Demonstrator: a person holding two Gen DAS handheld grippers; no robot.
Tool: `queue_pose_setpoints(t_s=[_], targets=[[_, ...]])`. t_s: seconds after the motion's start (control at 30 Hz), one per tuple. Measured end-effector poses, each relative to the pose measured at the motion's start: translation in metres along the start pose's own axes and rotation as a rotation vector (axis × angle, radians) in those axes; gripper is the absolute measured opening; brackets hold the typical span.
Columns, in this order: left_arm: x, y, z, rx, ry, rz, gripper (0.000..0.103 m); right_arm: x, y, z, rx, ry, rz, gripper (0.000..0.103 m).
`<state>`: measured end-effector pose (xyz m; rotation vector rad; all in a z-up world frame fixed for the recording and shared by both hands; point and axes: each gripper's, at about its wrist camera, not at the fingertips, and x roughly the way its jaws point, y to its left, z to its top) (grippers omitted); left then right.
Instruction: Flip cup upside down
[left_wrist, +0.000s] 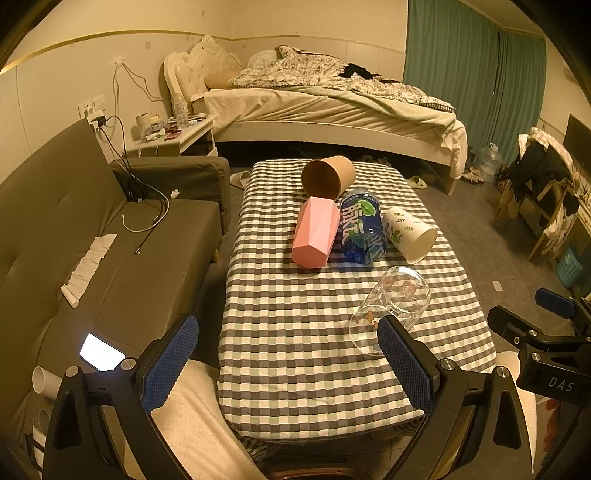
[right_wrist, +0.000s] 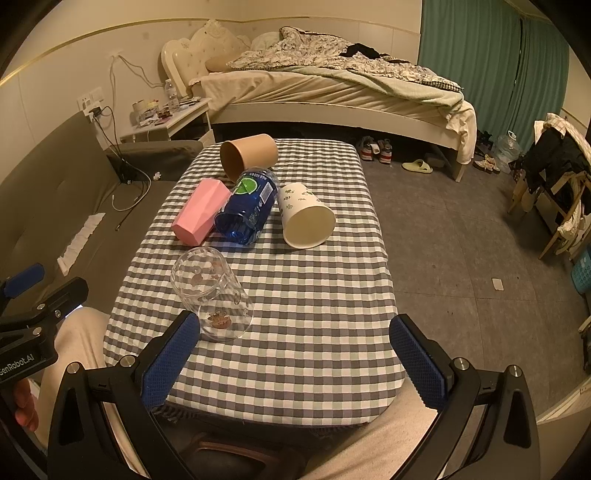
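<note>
Several cups lie on their sides on the checked table (left_wrist: 295, 332) (right_wrist: 314, 332). A clear glass cup (left_wrist: 391, 306) (right_wrist: 210, 291) lies nearest, by the front. Behind it lie a pink faceted cup (left_wrist: 316, 232) (right_wrist: 201, 212), a blue cut bottle cup (left_wrist: 364, 227) (right_wrist: 247, 206), a white leaf-print cup (left_wrist: 408, 232) (right_wrist: 304, 218) and a brown cup (left_wrist: 327, 175) (right_wrist: 247, 153). My left gripper (left_wrist: 288, 365) is open and empty at the table's front edge. My right gripper (right_wrist: 295, 362) is open and empty at the front edge too.
A grey sofa (left_wrist: 92, 240) with cables, a cloth and a lit phone (left_wrist: 101, 352) stands left of the table. A bed (left_wrist: 332, 103) and a nightstand (left_wrist: 173, 136) stand behind. Chairs with clothes (left_wrist: 543, 184) stand at the right. The person's legs are under the grippers.
</note>
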<state>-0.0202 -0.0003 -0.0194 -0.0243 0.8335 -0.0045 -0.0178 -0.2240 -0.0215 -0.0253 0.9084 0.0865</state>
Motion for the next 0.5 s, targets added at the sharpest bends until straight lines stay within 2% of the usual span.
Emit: queue_pose_setpoints(t_s=[0.5], targets=[[-0.0005, 0.0079, -0.0059, -0.005, 0.0, 0.009, 0.1, 0.0032, 0.0009, -0.0037, 0.001, 0.014, -0.002, 0.103]])
